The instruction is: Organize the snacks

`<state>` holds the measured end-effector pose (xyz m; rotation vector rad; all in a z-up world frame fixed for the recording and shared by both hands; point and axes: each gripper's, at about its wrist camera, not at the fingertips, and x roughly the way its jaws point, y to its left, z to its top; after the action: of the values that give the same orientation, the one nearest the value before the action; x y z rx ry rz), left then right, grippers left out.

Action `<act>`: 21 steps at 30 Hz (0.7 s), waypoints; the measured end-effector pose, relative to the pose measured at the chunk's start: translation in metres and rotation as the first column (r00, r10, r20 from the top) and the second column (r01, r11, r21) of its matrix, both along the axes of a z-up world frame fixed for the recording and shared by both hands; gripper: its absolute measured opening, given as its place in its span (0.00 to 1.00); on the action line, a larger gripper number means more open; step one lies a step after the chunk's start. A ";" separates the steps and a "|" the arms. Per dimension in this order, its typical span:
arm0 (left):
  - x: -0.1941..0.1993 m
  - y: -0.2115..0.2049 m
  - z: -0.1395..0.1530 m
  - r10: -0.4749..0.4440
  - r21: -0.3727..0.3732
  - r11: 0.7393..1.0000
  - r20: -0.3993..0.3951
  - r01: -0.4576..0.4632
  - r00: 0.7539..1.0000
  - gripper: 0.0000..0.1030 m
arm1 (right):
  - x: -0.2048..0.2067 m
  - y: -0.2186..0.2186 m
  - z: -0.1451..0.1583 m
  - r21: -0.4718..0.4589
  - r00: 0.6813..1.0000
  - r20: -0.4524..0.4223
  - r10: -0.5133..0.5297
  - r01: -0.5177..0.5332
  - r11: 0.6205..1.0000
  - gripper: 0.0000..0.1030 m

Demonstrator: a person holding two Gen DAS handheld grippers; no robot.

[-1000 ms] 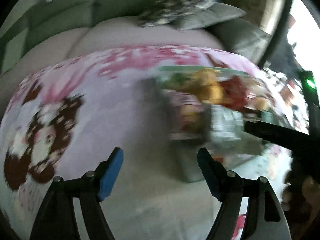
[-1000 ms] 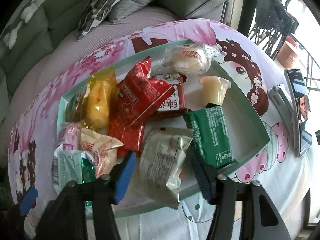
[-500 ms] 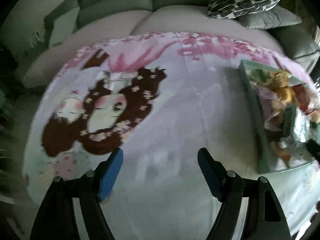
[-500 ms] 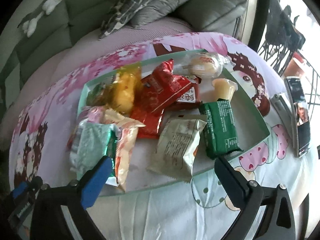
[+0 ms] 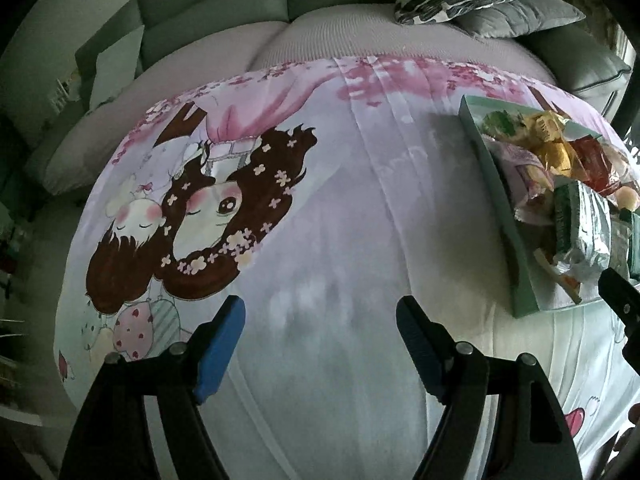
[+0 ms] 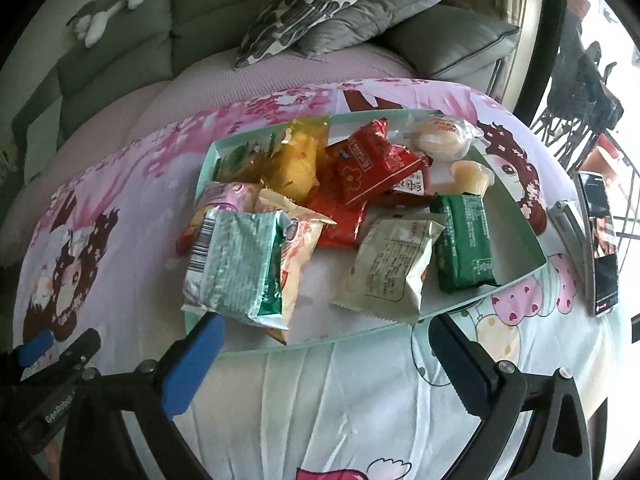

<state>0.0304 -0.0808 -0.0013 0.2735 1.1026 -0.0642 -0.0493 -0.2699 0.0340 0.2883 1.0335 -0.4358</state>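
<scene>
Here, the right gripper (image 6: 324, 344) stood wide apart and empty just before the shallow mint-green cardboard tray (image 6: 516, 216) of wrapped snacks. A silver-green foil packet (image 6: 236, 264) lay at 10 o'clock, a cream packet (image 6: 392, 268) at 12. The left gripper (image 5: 320, 340), half open, held nothing above the pink cartoon-print cloth (image 5: 340, 220); the tray lay at 2 o'clock.

Snack packets (image 6: 384, 240) in tray (image 6: 520, 232) on tablecloth (image 6: 340, 400)

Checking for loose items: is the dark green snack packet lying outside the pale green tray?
No, the dark green snack packet lies inside the pale green tray, near its right wall.
</scene>
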 end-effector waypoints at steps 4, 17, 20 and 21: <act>0.001 0.002 -0.002 0.008 0.002 1.000 -0.008 -0.008 1.000 0.76 | 0.001 0.002 -0.001 0.000 1.000 0.002 0.011 -0.011 1.000 1.00; 0.008 0.010 -0.012 0.037 -0.021 0.999 -0.069 -0.038 0.997 0.76 | 0.008 0.008 -0.010 -0.006 0.999 -0.021 0.047 -0.047 0.999 1.00; 0.008 0.010 -0.013 0.034 -0.026 0.999 -0.076 -0.036 0.997 0.76 | 0.009 0.009 -0.011 -0.007 0.998 -0.025 0.054 -0.054 0.998 1.00; 0.008 0.009 -0.013 0.032 -0.030 0.999 -0.077 -0.034 0.997 0.76 | 0.009 0.010 -0.011 -0.007 0.998 -0.027 0.057 -0.057 0.998 1.00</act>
<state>0.0388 -0.0713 -0.0139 0.2260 1.1807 -0.0628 -0.0399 -0.2603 0.0226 0.2461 1.0631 -0.3933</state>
